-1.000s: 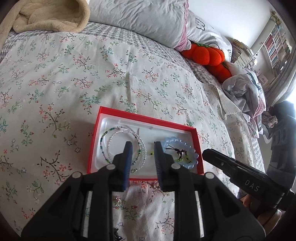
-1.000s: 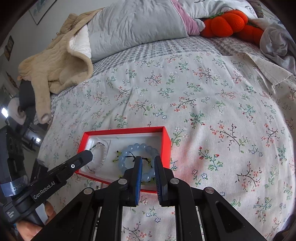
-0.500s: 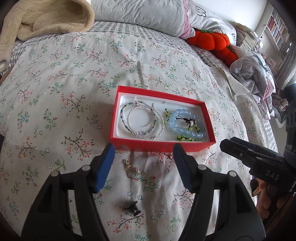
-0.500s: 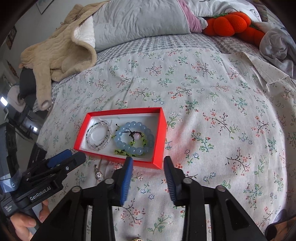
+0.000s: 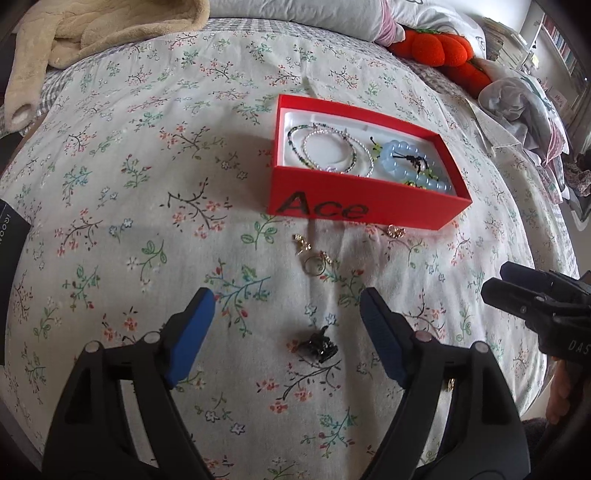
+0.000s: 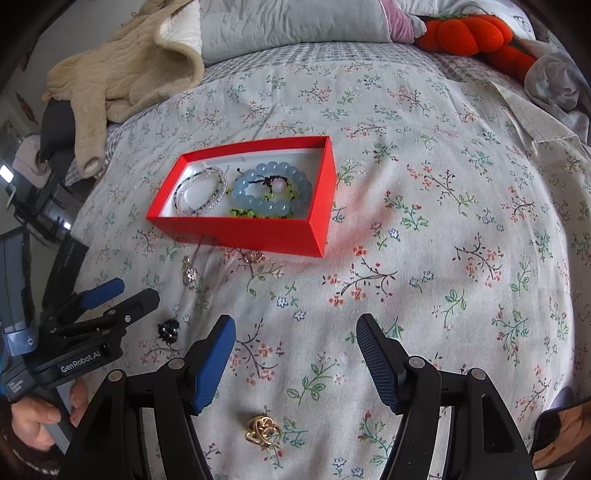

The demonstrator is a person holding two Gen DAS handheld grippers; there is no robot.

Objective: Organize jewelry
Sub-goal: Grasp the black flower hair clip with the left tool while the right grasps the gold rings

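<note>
A red box (image 5: 365, 212) (image 6: 236, 230) lies on the floral bedspread and holds thin bead bracelets (image 5: 328, 151) (image 6: 201, 192) and a chunky blue bead bracelet (image 5: 413, 164) (image 6: 271, 192). Loose on the bed in front of it lie a gold ring with charm (image 5: 312, 258), a small gold piece (image 5: 396, 231) (image 6: 254, 256), a black ornament (image 5: 319, 345) (image 6: 168, 329) and a gold knot piece (image 6: 263, 432). My left gripper (image 5: 286, 343) is open, just above the black ornament. My right gripper (image 6: 295, 358) is open, above the gold knot piece.
A beige fleece garment (image 6: 125, 70) and grey pillows (image 6: 291, 26) lie at the head of the bed. Orange plush pumpkins (image 6: 476, 35) and crumpled clothes (image 5: 524, 103) sit at the far right. The bed edge drops off at the left.
Both grippers have pulled back from the red box toward the near side of the bed and opened wide. The loose pieces in front of the box have come into view.
</note>
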